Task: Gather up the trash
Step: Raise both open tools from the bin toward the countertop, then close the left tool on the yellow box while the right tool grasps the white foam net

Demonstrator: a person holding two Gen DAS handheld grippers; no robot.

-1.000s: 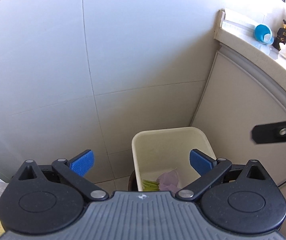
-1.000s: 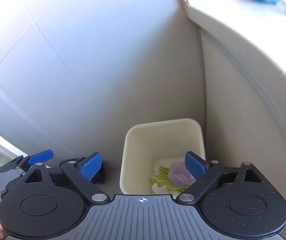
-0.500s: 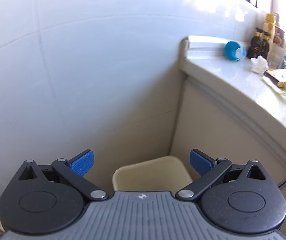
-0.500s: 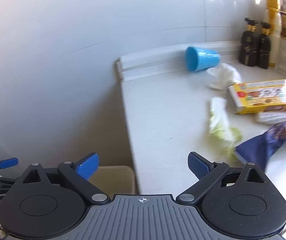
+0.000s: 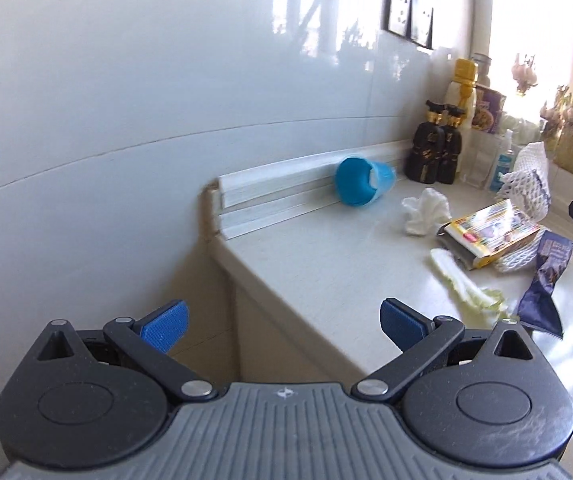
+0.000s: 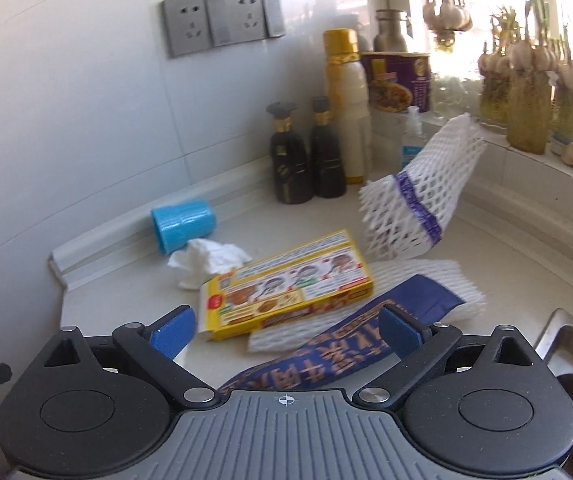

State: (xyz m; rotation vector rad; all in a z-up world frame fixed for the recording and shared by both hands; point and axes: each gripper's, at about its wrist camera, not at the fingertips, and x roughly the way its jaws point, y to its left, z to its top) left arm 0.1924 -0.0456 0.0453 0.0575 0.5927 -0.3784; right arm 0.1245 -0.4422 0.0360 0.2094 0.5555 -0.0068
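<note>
Trash lies on the white countertop [image 5: 326, 264]: a tipped blue cup [image 5: 360, 186], a crumpled tissue [image 5: 424, 210], a yellow box [image 6: 290, 292], a standing white foam net [image 6: 418, 196], a flat foam net [image 6: 426, 280], a dark blue wrapper [image 6: 346, 344] and a cabbage leaf [image 5: 462, 284]. My left gripper [image 5: 284, 324] hangs open and empty over the counter's left edge. My right gripper [image 6: 286, 330] hovers above the box and the wrapper. Its jaws are opening, and its pads touch nothing.
Two dark bottles [image 6: 290, 164], a tall yellow-capped bottle [image 6: 346, 112] and a noodle cup [image 6: 398, 80] stand along the tiled back wall. Jars of sprouting garlic [image 6: 526, 100] line the sill. A steel sink rim [image 6: 566, 336] is at the right.
Both grippers have risen from the cream bin by the wall and swung right to the countertop. The bin has dropped out of both views. Both stay empty.
</note>
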